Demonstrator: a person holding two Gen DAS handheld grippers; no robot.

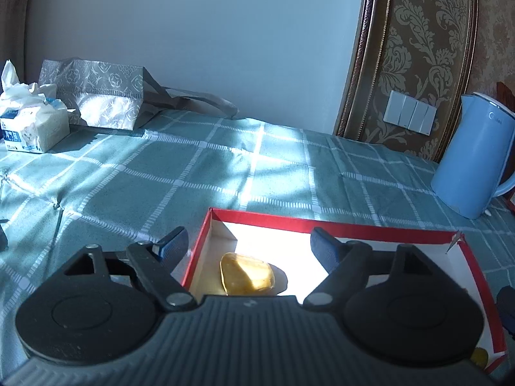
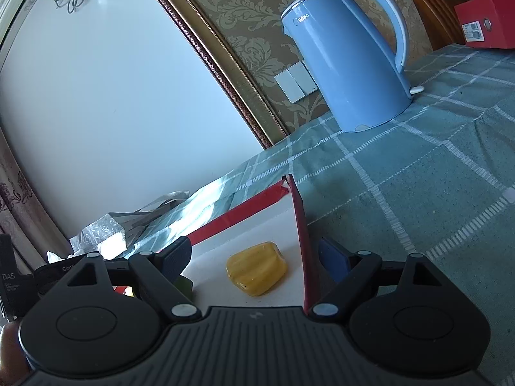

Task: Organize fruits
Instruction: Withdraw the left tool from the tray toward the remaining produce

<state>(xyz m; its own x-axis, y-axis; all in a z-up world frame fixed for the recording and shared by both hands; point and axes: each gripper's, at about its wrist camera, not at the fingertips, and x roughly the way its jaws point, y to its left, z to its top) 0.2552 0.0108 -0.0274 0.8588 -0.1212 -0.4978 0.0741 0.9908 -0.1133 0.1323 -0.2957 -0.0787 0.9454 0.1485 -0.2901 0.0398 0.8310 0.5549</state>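
Observation:
A yellow ridged fruit [image 1: 246, 276] lies on the white floor of a shallow red-rimmed box [image 1: 322, 226], partly in sunlight. My left gripper [image 1: 249, 244] hangs open above it, its fingers wide apart and touching nothing. In the right wrist view the same yellow fruit [image 2: 256, 268] lies loose below my right gripper [image 2: 254, 257], which is open too. The box's red side wall [image 2: 301, 234] runs between its fingers, so the right fingertip [image 2: 333, 259] is outside the box. A green piece [image 2: 186, 284] shows partly behind the left fingertip [image 2: 175, 257].
A blue electric kettle [image 2: 347, 64] stands on the green checked tablecloth [image 1: 161, 177] beyond the box's right corner. A tissue pack [image 1: 32, 128] and a grey patterned bag [image 1: 96, 96] sit at the back left by the wall. A red carton [image 2: 486, 25] sits at the far right.

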